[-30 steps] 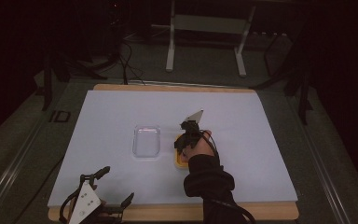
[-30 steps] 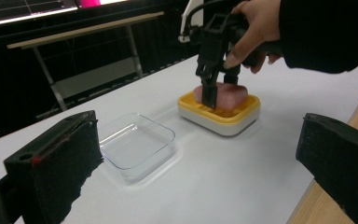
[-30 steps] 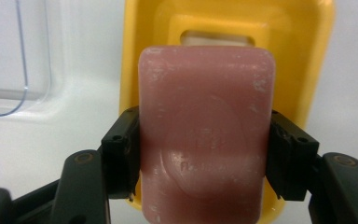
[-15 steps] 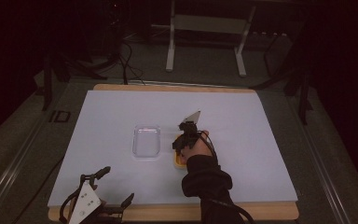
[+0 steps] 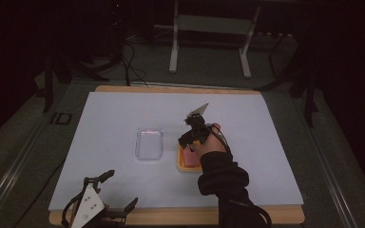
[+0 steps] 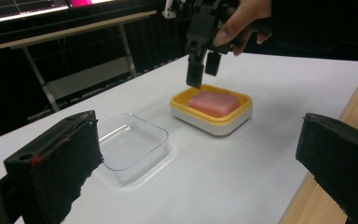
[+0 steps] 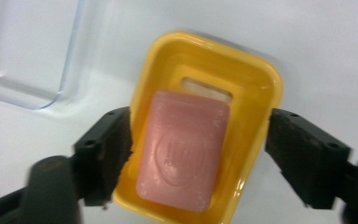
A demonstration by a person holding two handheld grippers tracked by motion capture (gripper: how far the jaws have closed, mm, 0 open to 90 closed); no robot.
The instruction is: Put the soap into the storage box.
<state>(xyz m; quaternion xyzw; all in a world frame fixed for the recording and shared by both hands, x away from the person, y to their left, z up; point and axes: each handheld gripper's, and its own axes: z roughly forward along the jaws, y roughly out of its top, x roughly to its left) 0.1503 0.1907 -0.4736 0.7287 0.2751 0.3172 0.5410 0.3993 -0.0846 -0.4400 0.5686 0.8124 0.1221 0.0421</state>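
soap point(image 7: 182, 149), one pink bar, lies in one yellow dish point(image 7: 256, 88) with a white base, near the middle of the white table cover point(image 5: 266, 142). one clear plastic tray point(image 5: 149, 144) sits just beside the dish, apart from it, on the person's left. two grippers counted. right gripper point(image 5: 190, 137), held in the person's right hand point(image 5: 211, 142), hangs over the dish with its jaws spread apart, one outside each long wall of the dish, not on the soap; in the left gripper view its jaw tips point(image 6: 203, 70) sit just above the dish's far rim. left gripper point(image 5: 109, 192) rests at the table's near edge, well apart from the dish, jaws wide and holding nothing. dark sleeve point(image 5: 223, 180) covers the near end of the dish in the high view. metal stand legs point(image 5: 173, 47) on the floor beyond the table.
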